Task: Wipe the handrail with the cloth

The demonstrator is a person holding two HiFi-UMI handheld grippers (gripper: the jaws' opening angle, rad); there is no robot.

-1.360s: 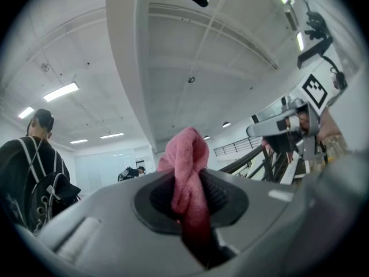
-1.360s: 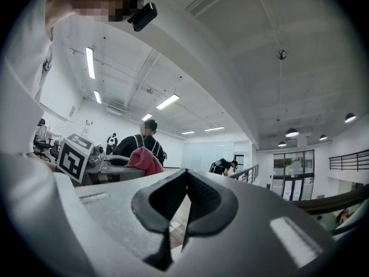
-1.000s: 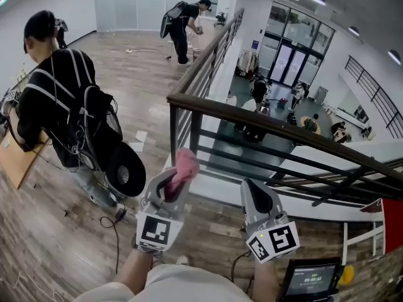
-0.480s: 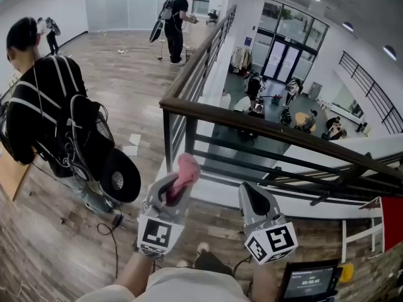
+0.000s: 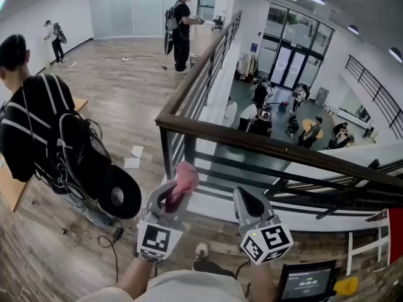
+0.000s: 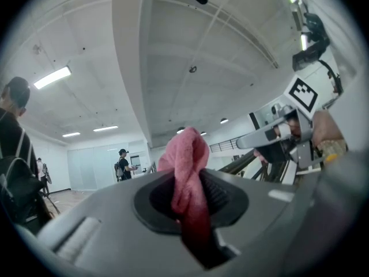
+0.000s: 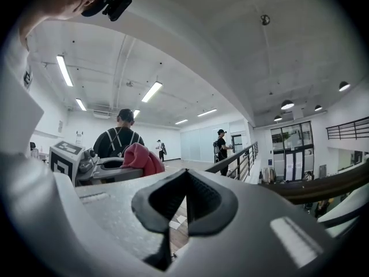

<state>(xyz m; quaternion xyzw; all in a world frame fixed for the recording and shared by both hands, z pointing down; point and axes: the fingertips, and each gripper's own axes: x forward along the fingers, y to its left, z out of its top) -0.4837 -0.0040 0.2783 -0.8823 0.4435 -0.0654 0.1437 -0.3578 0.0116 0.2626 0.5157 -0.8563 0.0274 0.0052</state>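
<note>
The cloth (image 5: 184, 178) is sitting bunched in my left tool (image 5: 171, 192), which is pinching its lower end while the pink top is flopping free above the jaws. It is hanging just short of the handrail (image 5: 264, 145), near the rail's corner and not touching it. My right tool (image 5: 245, 201) is hovering beside it, pressed together on nothing.

I am judging the grip to be the weak point. If I am dragging that loose wad along the rail, friction could be tugging it out of the jaws, and a dropped cloth could be falling past the bars toward the people below (image 5: 259, 94). A person with a backpack (image 5: 50, 131) is standing close on my left, so a wide swing could be clipping them.
</note>
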